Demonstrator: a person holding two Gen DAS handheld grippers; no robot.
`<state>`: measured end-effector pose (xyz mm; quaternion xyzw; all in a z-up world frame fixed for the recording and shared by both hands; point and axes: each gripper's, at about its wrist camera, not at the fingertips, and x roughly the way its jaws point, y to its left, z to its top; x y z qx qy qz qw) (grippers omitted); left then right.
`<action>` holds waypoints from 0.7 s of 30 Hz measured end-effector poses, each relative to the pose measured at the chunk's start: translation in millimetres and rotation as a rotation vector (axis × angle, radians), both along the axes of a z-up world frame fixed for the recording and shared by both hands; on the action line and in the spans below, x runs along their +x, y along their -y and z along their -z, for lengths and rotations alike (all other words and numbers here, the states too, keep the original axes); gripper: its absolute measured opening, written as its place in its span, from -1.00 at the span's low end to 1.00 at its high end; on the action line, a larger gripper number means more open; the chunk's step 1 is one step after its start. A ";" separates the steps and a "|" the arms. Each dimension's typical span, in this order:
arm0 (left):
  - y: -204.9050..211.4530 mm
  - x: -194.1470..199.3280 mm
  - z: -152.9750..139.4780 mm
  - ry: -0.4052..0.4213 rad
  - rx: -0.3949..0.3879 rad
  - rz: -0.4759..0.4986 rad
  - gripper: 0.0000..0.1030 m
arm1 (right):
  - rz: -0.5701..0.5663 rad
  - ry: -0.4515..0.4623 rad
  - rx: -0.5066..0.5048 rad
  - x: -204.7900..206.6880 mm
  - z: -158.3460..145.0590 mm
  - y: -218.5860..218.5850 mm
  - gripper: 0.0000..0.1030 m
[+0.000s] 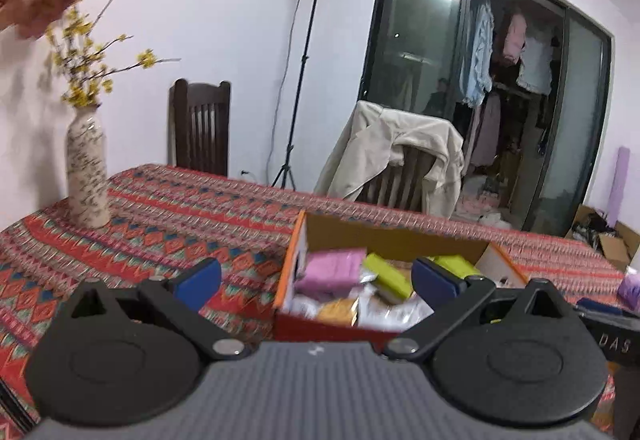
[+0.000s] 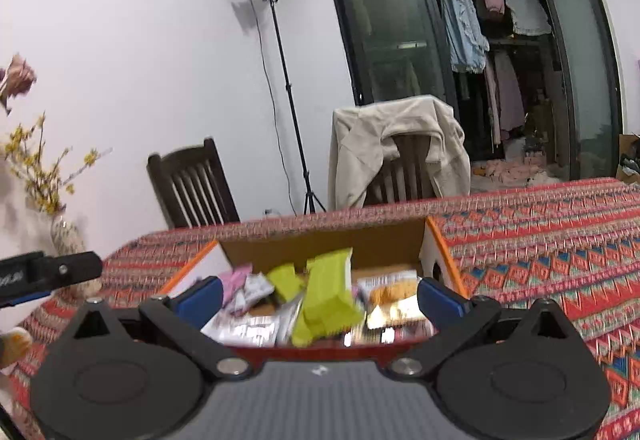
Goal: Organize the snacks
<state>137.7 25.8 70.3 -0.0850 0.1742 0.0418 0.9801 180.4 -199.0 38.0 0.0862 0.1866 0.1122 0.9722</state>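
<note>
An open cardboard box [image 1: 298,240] with orange edges and a red front stands on the patterned tablecloth, holding several snack packs: a pink pack [image 1: 332,268], green packs [image 1: 388,274] and an orange one [image 1: 338,310]. My left gripper [image 1: 316,280] hovers just before the box's near left corner, open, with nothing between its blue pads [image 1: 198,282]. My right gripper [image 2: 320,298] is open over the same box [image 2: 444,256]. A blurred green pack [image 2: 328,296] lies loose between the wide-spread fingers, touching neither pad, on top of the other snacks.
A patterned vase [image 1: 86,168] with yellow flowers stands left of the box. A purple pack [image 1: 630,286] lies on the cloth at the far right. Two dark chairs, one draped with a beige coat [image 2: 396,144], and a light stand [image 2: 288,96] are behind the table.
</note>
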 end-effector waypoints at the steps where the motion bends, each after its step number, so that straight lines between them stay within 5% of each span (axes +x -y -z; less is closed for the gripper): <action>1: -1.9 -4.8 2.8 -0.001 0.000 -0.004 1.00 | -0.001 -0.010 -0.003 -3.2 2.3 -1.0 1.00; 21: -14.8 -57.7 30.1 -0.033 -0.003 0.035 1.00 | 0.009 -0.099 -0.049 -56.6 31.2 2.2 1.00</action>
